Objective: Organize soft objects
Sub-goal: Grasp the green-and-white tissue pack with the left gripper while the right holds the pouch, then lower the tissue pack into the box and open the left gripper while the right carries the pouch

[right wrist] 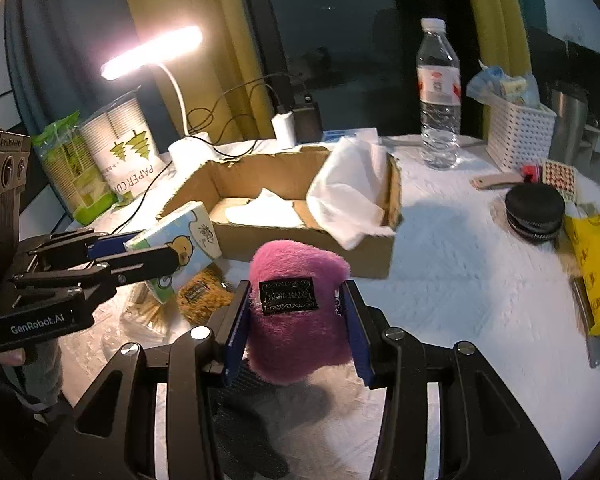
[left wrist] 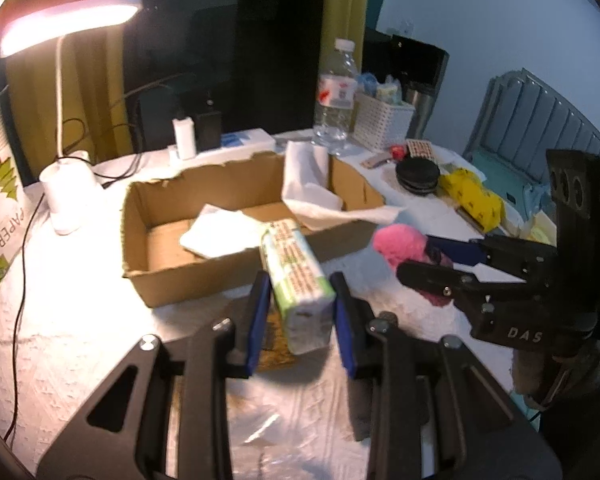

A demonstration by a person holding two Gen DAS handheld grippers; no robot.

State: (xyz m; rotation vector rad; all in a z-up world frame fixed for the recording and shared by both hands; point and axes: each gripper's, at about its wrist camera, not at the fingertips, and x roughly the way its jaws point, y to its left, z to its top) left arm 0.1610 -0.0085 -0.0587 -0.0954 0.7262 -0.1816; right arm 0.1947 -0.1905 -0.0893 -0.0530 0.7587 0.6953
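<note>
With the left gripper (left wrist: 300, 284) pinched narrow on the tissue pack (left wrist: 288, 248), held tilted just in front of the near wall of the cardboard box (left wrist: 172, 276), lift clear of that wall before going across. Judging by the soft wrapper bulging between the pads, keep the squeeze steady but no harder: tighter only crumples the pack, looser lets it slide out nose-down. Aim for the bare cardboard floor at the near left of the box, beside the folded white cloth (left wrist: 220, 234) lying inside it. Level the pack first so it lands flat rather than on a corner.

With the right gripper (right wrist: 297, 292) closed at a middling width on the pink plush (right wrist: 296, 320), wait off the box's near right corner, above the black glove (right wrist: 244, 420) on the table (right wrist: 460, 280) in front of the box. Send one hand in at a time; the two grippers sit close together in front of the box and could easily knock. Steer the plush toward the middle of the box, clear of the white towel (right wrist: 348, 192) draped over its far right corner, so as not to drag it down. Open only once each item rests on the box floor. Leave the mustard fuzzy piece (right wrist: 204, 300) in front of the box for later.
</note>
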